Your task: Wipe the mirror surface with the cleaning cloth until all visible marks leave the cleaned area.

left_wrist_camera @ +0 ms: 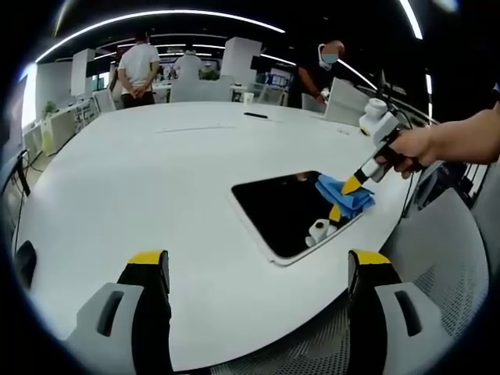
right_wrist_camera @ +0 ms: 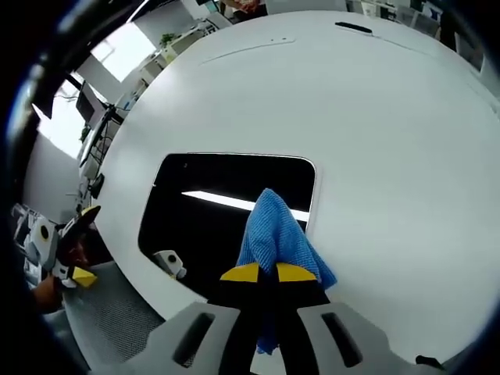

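**Right gripper has the cloth pinned on the mirror; the left one waits wide open**

Right gripper (right_wrist_camera: 262, 273) is closed tight on the blue cloth (right_wrist_camera: 275, 234), and I see the cloth's free end lying on the dark mirror (right_wrist_camera: 211, 219) near its right-hand edge. The mirror lies flat on the white table (right_wrist_camera: 375, 141), close to the table's near rim.

My worry is the grip: only a bunched fold sits between the jaws, so a hard drag could pull the cloth out or let it ride up and skip marks. I also judge that a stroke toward the rim could nudge the mirror off the table, since nothing is holding it down.

From the left gripper view, a hand (left_wrist_camera: 418, 148) holds the right gripper tilted steeply down onto the mirror, forearm reaching in from the right. Left gripper (left_wrist_camera: 262, 269) hovers above the table edge, jaws spread wide with nothing between them, pointing at the mirror.
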Motion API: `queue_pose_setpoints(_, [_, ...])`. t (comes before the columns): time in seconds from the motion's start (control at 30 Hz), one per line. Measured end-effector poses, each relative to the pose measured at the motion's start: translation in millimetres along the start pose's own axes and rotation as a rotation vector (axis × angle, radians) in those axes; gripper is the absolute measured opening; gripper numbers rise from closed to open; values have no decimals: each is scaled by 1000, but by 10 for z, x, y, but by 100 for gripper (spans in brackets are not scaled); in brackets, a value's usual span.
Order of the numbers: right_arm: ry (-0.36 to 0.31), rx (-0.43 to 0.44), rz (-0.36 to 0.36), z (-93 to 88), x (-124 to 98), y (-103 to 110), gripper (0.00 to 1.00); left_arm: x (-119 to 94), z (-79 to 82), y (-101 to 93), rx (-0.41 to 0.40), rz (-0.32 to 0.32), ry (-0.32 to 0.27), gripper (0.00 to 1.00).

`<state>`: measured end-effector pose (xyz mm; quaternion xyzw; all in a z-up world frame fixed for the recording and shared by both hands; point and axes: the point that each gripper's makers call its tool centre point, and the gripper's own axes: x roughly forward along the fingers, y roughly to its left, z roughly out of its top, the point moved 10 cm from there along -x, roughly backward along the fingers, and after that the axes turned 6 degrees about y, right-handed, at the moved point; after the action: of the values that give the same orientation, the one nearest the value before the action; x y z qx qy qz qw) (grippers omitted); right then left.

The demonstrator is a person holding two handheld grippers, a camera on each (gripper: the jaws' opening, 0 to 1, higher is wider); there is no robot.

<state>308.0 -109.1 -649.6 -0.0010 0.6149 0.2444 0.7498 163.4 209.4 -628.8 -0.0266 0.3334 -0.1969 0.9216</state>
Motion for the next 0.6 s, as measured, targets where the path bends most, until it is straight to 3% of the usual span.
queue_pose_setpoints(0.6, [0,50,18,-305,-27,21,0,-2,-5,2,2,3,5,94])
